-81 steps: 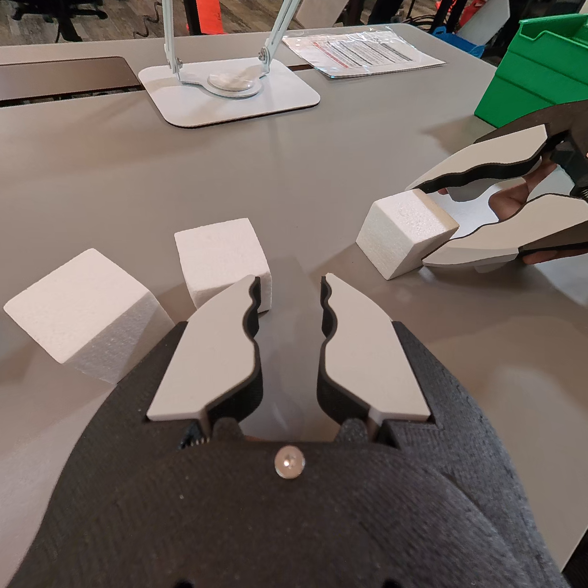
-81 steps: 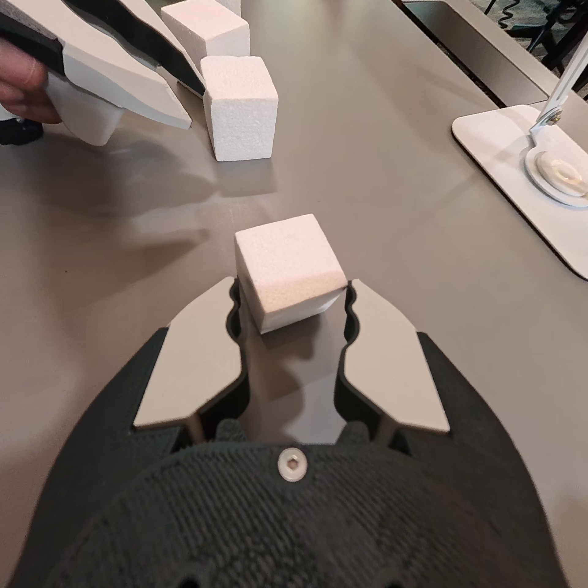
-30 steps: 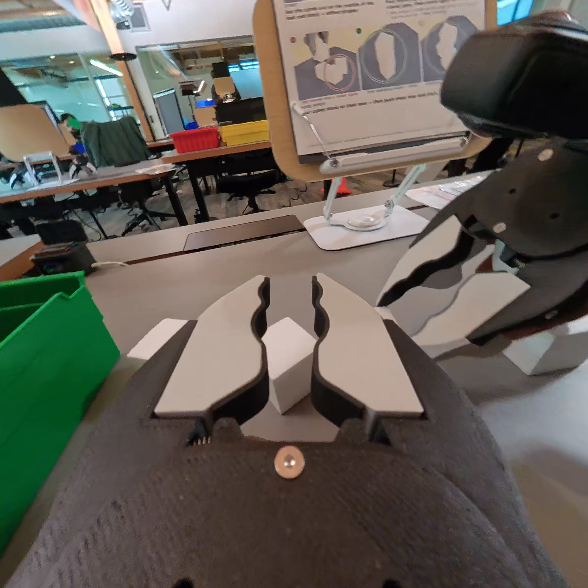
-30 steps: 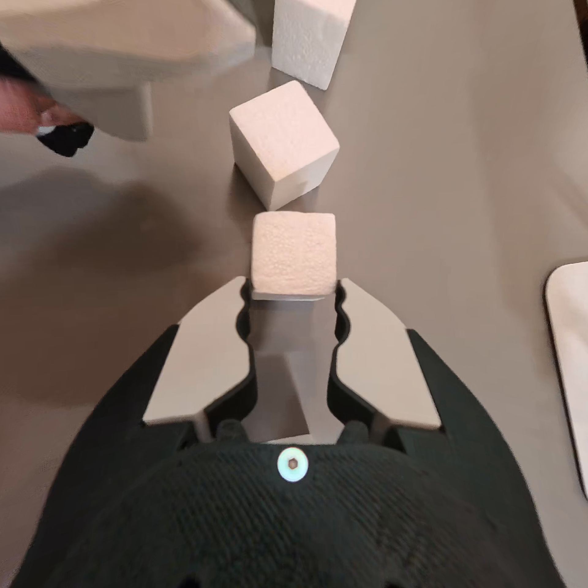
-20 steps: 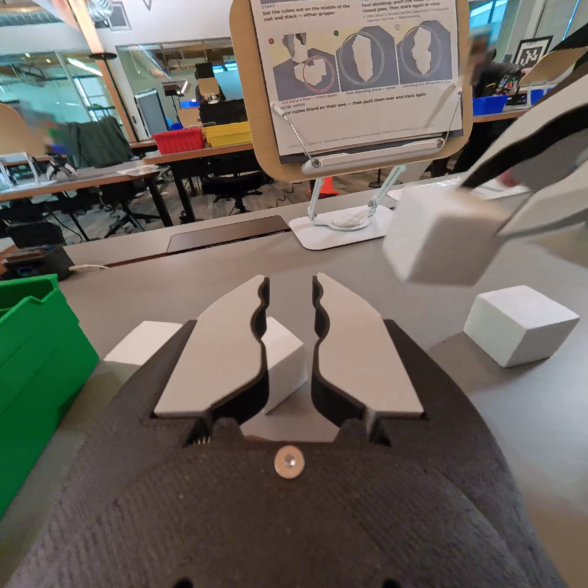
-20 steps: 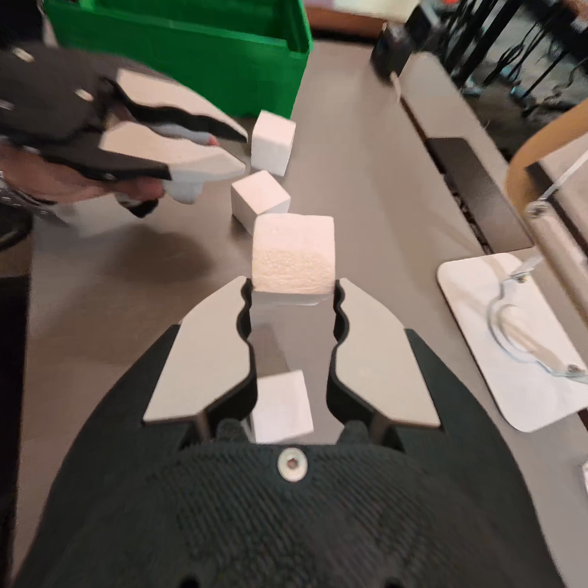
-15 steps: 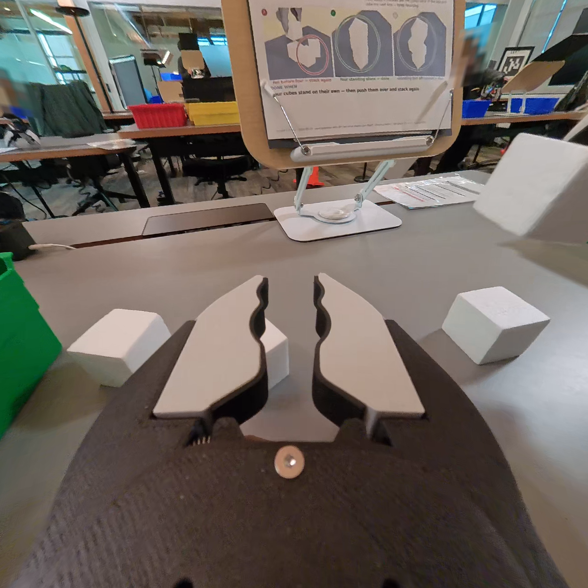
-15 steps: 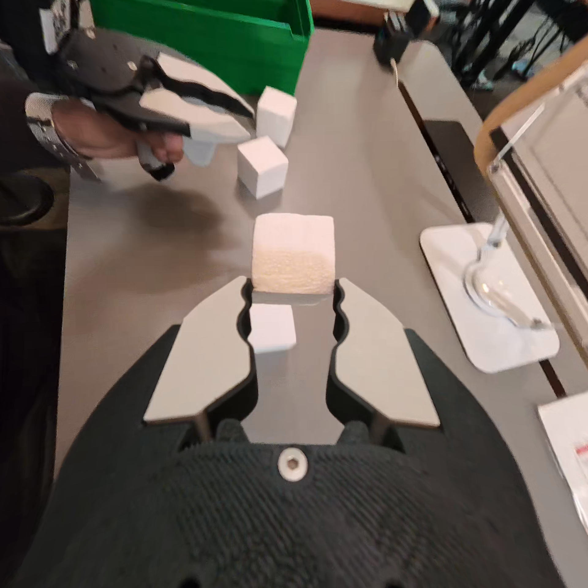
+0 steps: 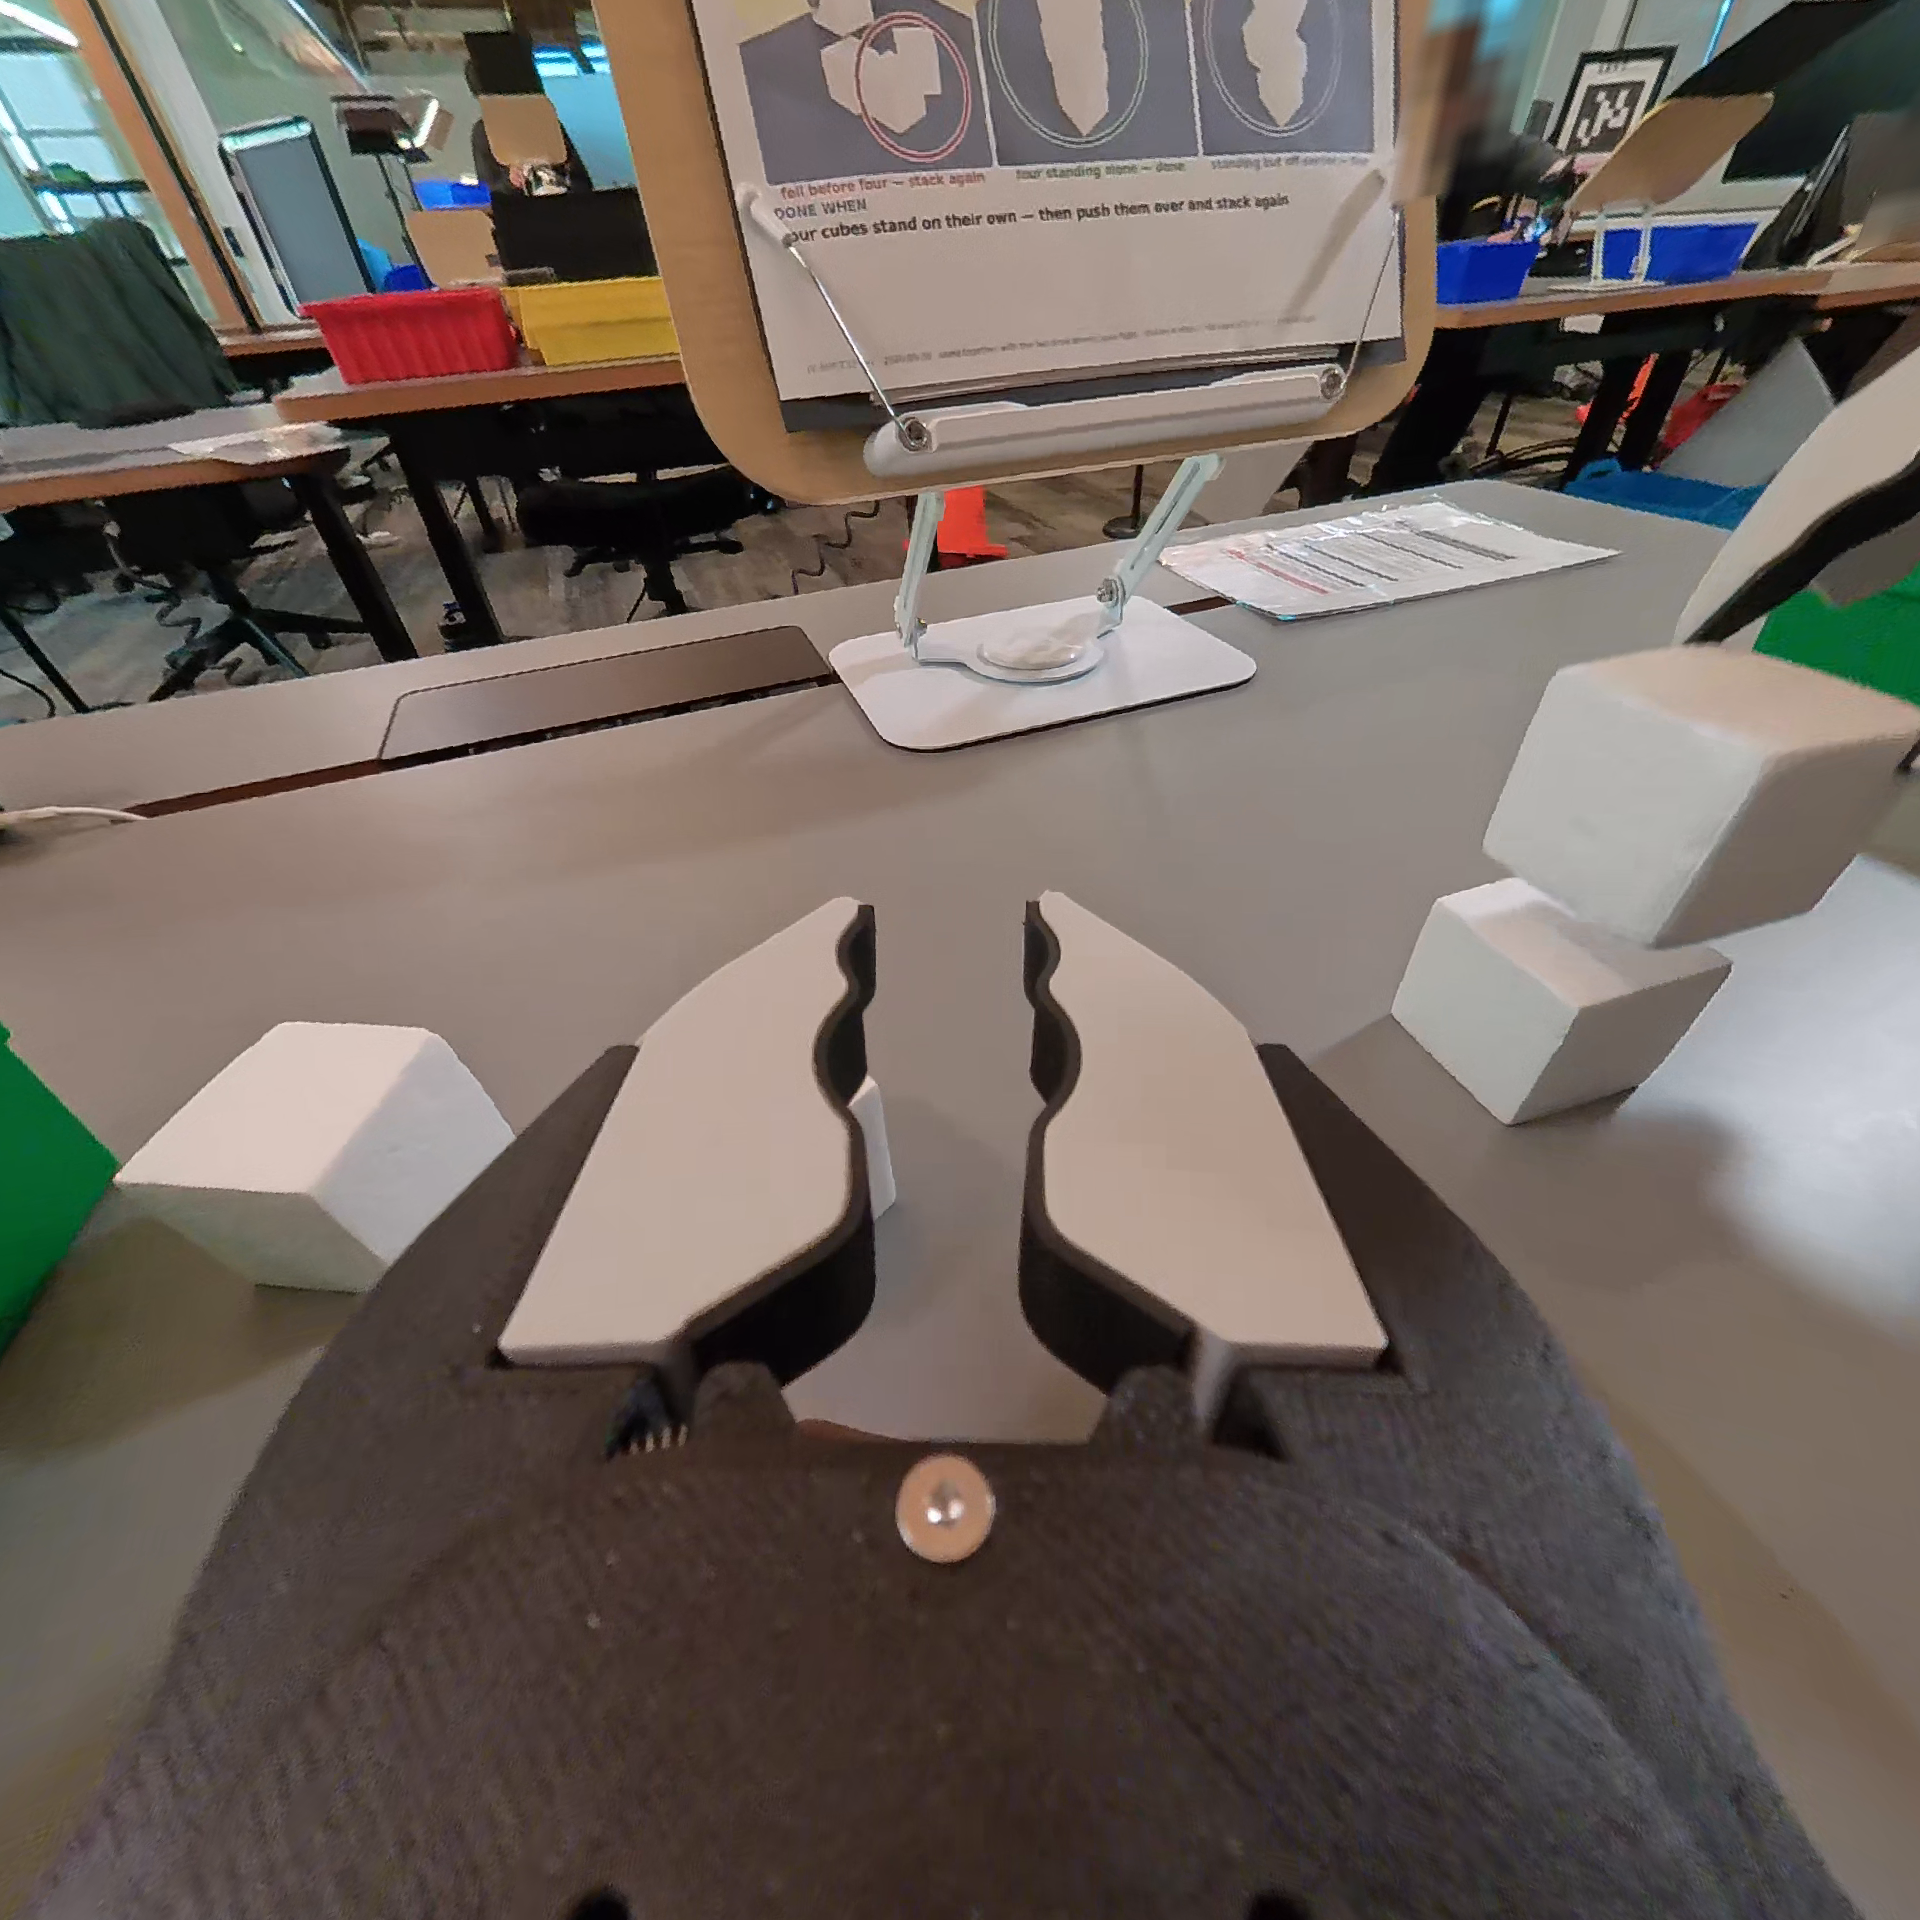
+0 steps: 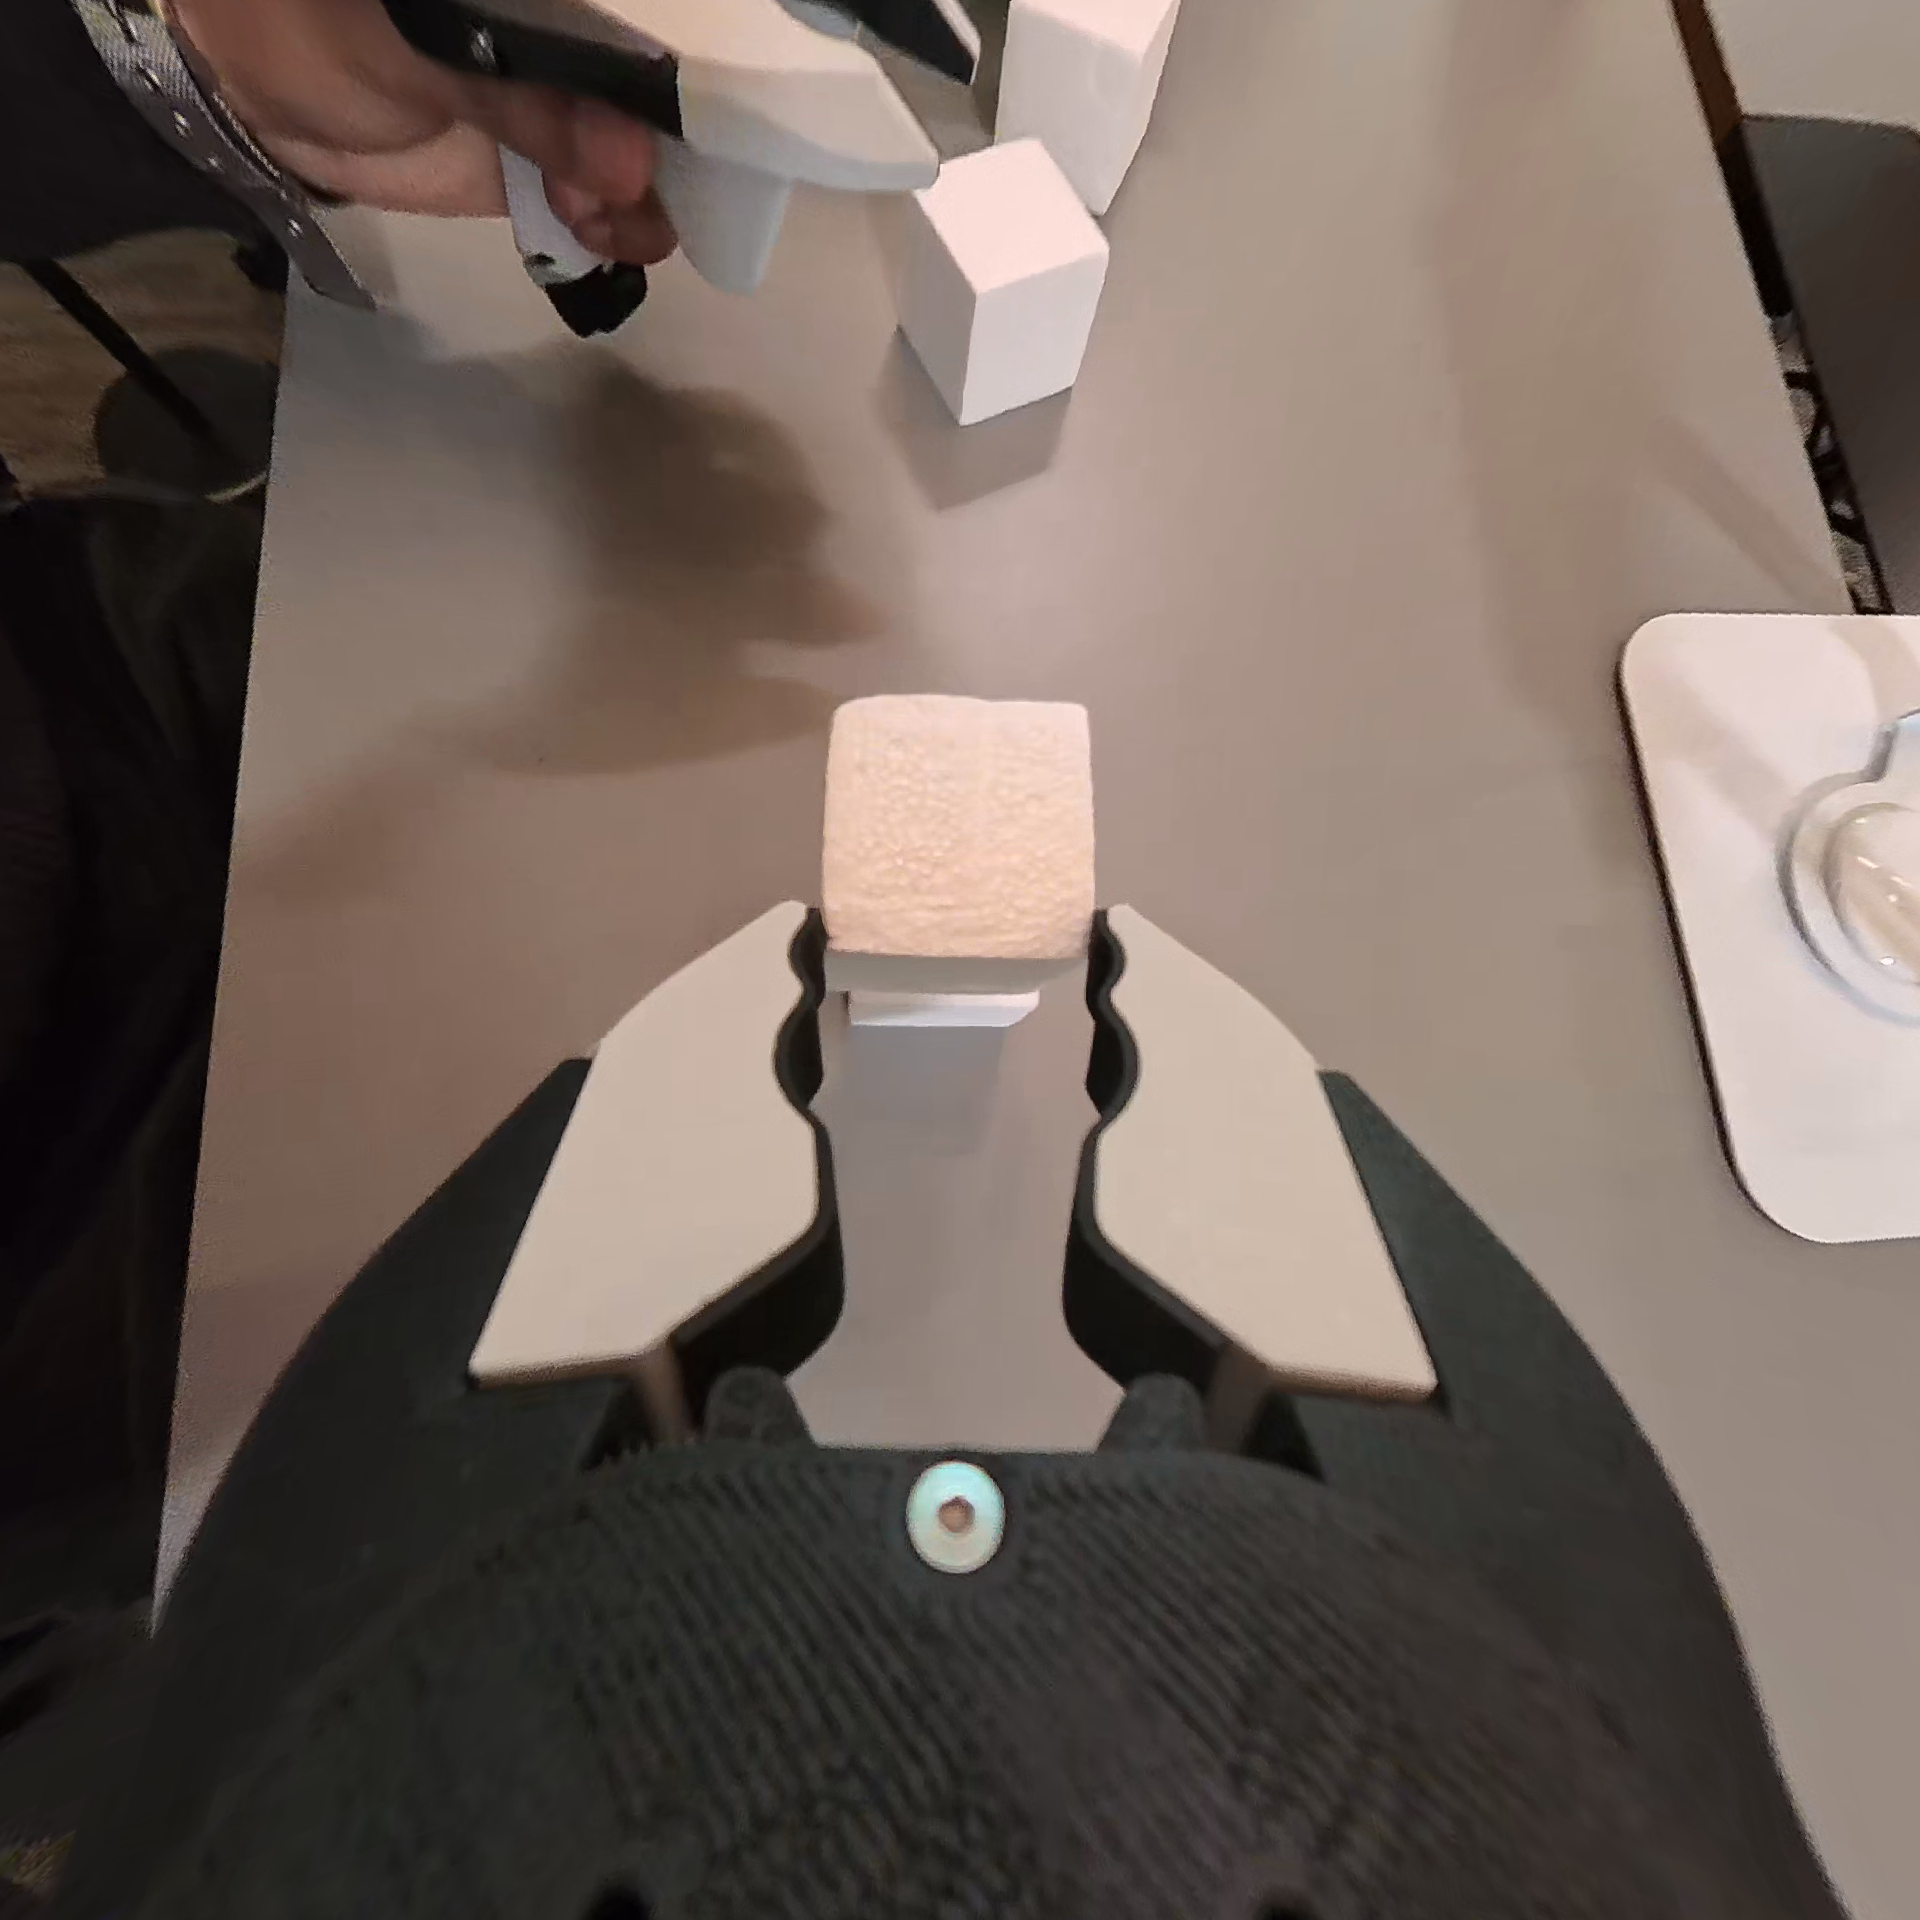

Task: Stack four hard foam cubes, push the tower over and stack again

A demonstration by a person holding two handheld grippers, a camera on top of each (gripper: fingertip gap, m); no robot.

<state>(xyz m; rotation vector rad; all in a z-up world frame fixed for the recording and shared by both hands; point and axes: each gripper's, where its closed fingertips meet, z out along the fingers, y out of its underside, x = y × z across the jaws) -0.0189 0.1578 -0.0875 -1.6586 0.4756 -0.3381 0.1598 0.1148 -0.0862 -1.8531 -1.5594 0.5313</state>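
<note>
Grey counter (image 10: 1351, 582) fills both views, with an open workroom of desks and coloured bins behind it.

We see the right claw (image 10: 954, 914) closed to the width of a white foam cube (image 10: 956, 821), pinching it at the very fingertips and carrying it clear of the counter. Directly beneath it sits a 2nd foam cube (image 10: 940, 1008), resting on the counter and showing between the jaws. From the left wrist view the carried cube (image 9: 1683, 790) hangs tilted just over this lower cube (image 9: 1538, 997); we cannot tell whether the 2 touch.

Our left claw (image 9: 945, 914) is empty, its jaws parted by a narrow gap, and it hovers low over the counter. Just behind its left finger a 3rd cube (image 9: 878, 1143) peeks out, and a 4th cube (image 9: 312, 1143) lies farther left, near a green bin (image 9: 42, 1195). The right wrist view shows that claw (image 10: 831, 125), gripped by a hand (image 10: 416, 135), with both cubes (image 10: 1008, 281) beside it.

Farther back stand a document holder (image 9: 1039, 665) on a white base and a plastic sleeve of papers (image 9: 1382, 551).
</note>
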